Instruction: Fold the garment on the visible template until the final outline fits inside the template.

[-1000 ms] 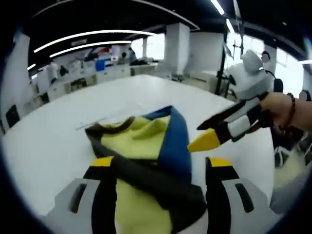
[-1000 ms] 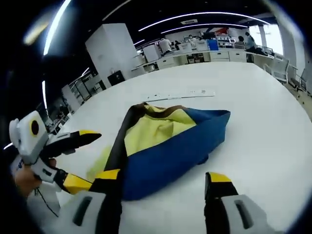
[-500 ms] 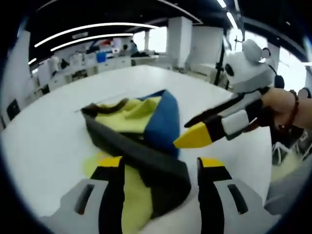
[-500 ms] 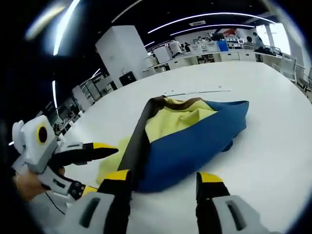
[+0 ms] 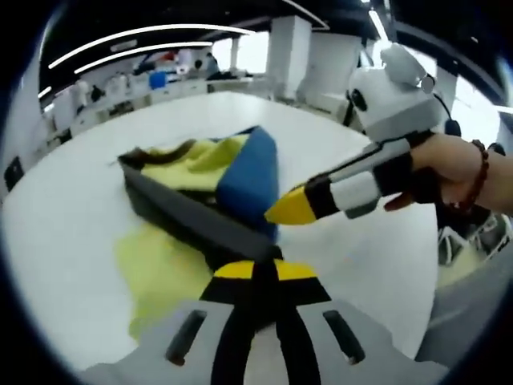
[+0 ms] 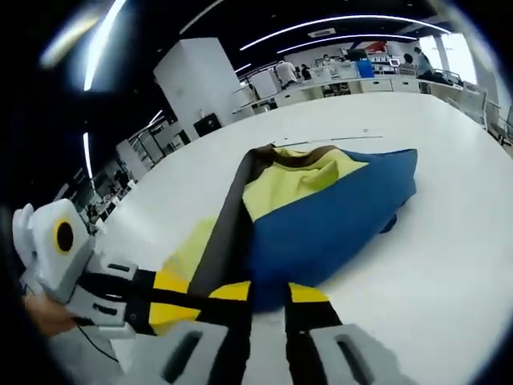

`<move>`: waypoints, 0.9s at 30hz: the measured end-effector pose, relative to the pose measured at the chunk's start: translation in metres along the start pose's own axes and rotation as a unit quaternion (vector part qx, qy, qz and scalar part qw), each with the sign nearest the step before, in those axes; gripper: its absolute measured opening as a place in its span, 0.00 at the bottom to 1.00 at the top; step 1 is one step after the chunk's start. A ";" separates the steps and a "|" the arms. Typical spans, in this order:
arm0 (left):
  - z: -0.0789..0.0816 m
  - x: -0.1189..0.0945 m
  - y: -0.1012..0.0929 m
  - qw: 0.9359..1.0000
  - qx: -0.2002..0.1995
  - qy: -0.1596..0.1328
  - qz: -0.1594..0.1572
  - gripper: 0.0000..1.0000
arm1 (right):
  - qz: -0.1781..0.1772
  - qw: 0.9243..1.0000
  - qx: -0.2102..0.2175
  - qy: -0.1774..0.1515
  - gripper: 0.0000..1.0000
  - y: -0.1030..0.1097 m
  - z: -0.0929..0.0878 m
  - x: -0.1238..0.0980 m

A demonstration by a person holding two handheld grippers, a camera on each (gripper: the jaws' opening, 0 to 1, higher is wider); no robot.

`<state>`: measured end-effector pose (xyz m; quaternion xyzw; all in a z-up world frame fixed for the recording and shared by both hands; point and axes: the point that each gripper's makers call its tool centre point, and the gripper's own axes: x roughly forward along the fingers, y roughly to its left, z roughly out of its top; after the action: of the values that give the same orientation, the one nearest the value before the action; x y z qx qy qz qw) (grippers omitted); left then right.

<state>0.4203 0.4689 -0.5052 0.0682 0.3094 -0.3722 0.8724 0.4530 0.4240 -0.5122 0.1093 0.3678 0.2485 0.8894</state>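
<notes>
**Both grippers pinching near edge of garment**

I'm looking down the left gripper [image 5: 258, 271] at lower centre of the left gripper view: jaws are clenched, biting the dark band [image 5: 192, 220] at the garment's near corner. In the right gripper view, my right gripper [image 6: 268, 293] at bottom centre is closing on the blue edge; jaws are nearly together w/ cloth between, so I'm reading it as grasping. The garment [image 6: 321, 208], blue/yellow w/ a dark band, is lying bunched on the white table [image 6: 449, 241], mid-frame, running from the jaws up toward upper right. Its long axis is pointing away from both grippers, so the coming fold prob. means carrying this near edge fwd over the far part. Both hands are abt equally near. A faint strip on the table [image 6: 353, 140] beyond the garment may be the template mark; can't tell.
</notes>
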 end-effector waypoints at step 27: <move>0.034 -0.077 0.086 0.988 -0.075 -0.072 0.111 0.00 | -0.016 0.999 -0.038 -0.021 0.00 -0.010 0.033 -0.050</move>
<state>0.4552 0.5648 -0.4428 0.0094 0.2633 -0.2523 0.9311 0.4498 0.3886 -0.4624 0.0745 0.3413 0.2455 0.9043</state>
